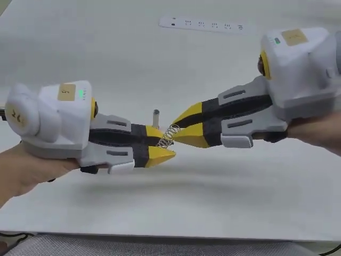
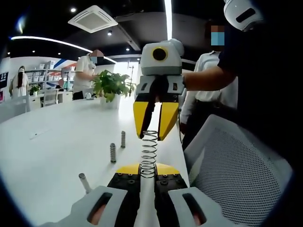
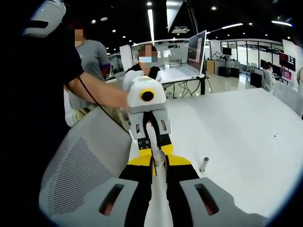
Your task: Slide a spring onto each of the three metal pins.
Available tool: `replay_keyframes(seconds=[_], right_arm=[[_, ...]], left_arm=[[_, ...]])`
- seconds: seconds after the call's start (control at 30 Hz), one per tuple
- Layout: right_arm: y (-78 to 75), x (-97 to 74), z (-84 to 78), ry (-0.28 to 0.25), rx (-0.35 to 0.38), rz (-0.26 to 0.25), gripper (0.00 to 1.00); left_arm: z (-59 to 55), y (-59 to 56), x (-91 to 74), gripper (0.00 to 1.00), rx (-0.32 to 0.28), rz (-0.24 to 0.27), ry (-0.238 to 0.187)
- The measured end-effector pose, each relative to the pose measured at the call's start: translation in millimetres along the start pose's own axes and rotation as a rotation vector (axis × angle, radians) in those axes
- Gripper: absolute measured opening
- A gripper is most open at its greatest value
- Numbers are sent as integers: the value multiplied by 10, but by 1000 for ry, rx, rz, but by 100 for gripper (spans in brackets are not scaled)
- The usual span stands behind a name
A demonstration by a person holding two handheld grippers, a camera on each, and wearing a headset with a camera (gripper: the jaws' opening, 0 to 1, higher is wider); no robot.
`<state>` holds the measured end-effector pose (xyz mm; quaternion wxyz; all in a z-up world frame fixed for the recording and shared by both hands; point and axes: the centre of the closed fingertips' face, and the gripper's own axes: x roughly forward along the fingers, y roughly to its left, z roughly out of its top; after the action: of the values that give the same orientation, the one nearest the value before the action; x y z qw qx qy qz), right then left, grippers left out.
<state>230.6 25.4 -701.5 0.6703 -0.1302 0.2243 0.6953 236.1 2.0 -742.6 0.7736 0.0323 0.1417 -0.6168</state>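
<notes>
Two sprung pins [image 2: 112, 152] [image 2: 123, 139] done, one to go!
Left claw [image 2: 147, 171], right claw [image 2: 152, 136] clamped on last spring [image 2: 148, 153]; bare pin [image 2: 84, 181] waiting.

Pin [image 1: 156, 114] upright mid-table w/ power strip [image 1: 201, 24] well behind; near tabletop [image 1: 213, 186] prob. open.

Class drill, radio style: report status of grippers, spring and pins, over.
Left gripper and right gripper both shut on one spring. Two pins already sprung, third pin bare. Nothing blocks it.
</notes>
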Motion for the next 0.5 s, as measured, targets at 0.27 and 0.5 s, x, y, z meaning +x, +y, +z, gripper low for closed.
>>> replay_keyframes(seconds=[0.27, 0.5], right_arm=[[7, 19, 2, 9, -20, 4, 8], [-2, 13, 6, 22, -32, 6, 8]], left_arm=[[-6, -3, 3, 1, 8, -2, 2], [4, 7, 14, 1, 13, -1, 1]])
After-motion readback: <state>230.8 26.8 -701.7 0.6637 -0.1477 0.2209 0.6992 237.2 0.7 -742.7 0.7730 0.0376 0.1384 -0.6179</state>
